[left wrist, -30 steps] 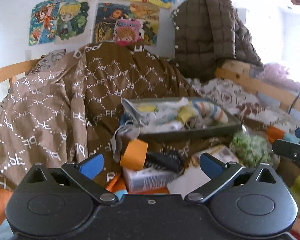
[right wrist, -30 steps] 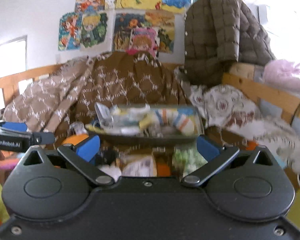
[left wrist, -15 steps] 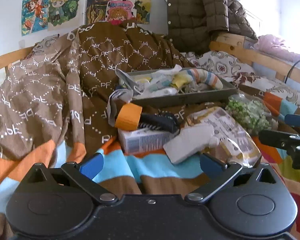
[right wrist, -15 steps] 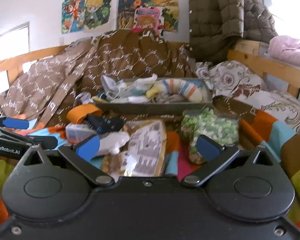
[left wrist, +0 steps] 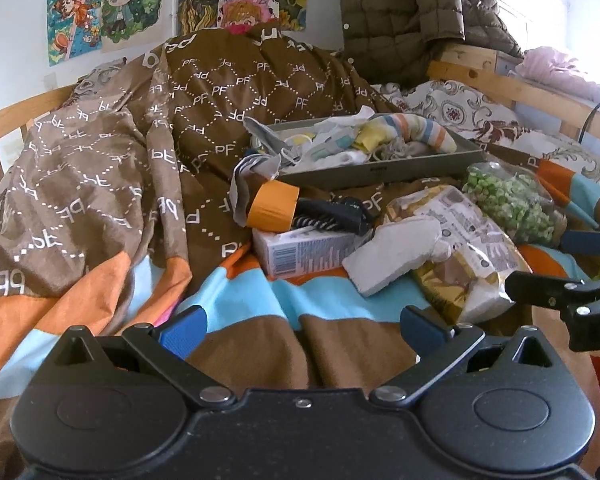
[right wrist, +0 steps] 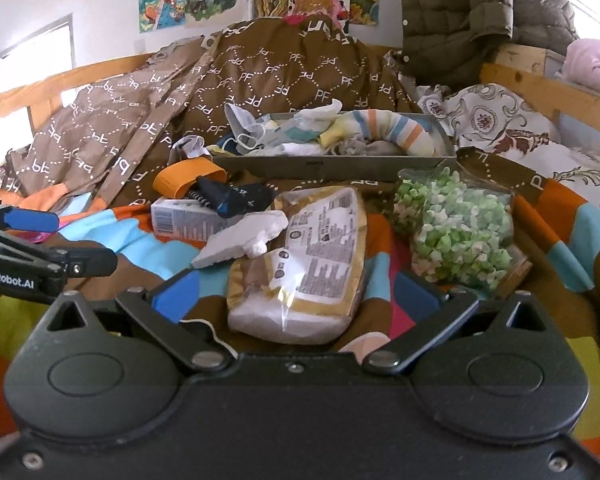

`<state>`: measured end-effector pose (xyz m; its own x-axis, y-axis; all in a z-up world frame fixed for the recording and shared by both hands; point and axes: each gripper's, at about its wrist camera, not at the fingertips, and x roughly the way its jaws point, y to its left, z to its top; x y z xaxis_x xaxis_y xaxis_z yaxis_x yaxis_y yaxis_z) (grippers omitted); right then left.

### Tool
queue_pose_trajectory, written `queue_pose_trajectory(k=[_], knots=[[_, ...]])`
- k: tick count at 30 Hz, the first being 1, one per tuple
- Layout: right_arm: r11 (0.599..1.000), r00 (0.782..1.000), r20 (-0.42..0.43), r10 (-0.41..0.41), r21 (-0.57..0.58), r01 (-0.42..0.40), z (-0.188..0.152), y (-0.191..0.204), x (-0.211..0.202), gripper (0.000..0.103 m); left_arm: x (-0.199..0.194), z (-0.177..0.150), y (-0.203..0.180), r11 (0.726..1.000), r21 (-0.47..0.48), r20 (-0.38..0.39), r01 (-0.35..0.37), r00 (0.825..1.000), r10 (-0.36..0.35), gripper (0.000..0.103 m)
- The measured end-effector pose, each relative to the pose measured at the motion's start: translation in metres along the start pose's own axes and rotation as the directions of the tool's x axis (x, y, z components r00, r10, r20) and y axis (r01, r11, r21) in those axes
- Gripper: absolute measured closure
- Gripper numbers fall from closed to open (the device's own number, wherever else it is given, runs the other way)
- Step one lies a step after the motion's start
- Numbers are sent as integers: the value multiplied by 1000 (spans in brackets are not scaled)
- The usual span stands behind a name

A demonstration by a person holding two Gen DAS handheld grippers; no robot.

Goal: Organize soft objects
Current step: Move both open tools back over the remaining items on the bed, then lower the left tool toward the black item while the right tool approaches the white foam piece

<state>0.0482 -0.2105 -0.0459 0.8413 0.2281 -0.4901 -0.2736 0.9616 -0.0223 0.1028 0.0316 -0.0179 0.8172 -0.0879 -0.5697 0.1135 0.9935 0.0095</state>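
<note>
Colourful striped bedding covers the bed. Both grippers hover low over it, level, jaws spread wide and empty: left gripper, right gripper. At twelve o'clock a grey tray holds socks, including a striped sock. A yellow packet lies between the right fingertips.

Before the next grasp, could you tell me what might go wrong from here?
The tray is already heaped with socks, and one hangs over its edge, so adding more may spill them. The white pouch lies across the box and the yellow bag, so gripping it may drag those along. Both grippers, left and right, are open and close together, so they could collide.
</note>
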Motion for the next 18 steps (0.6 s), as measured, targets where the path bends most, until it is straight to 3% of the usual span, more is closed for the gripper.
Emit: queue_pose_trajectory(k=[18], knots=[[998, 999, 10, 51, -30, -51, 4, -3, 11, 1, 0, -1, 1, 1000, 18, -24, -17, 1000, 17, 1]])
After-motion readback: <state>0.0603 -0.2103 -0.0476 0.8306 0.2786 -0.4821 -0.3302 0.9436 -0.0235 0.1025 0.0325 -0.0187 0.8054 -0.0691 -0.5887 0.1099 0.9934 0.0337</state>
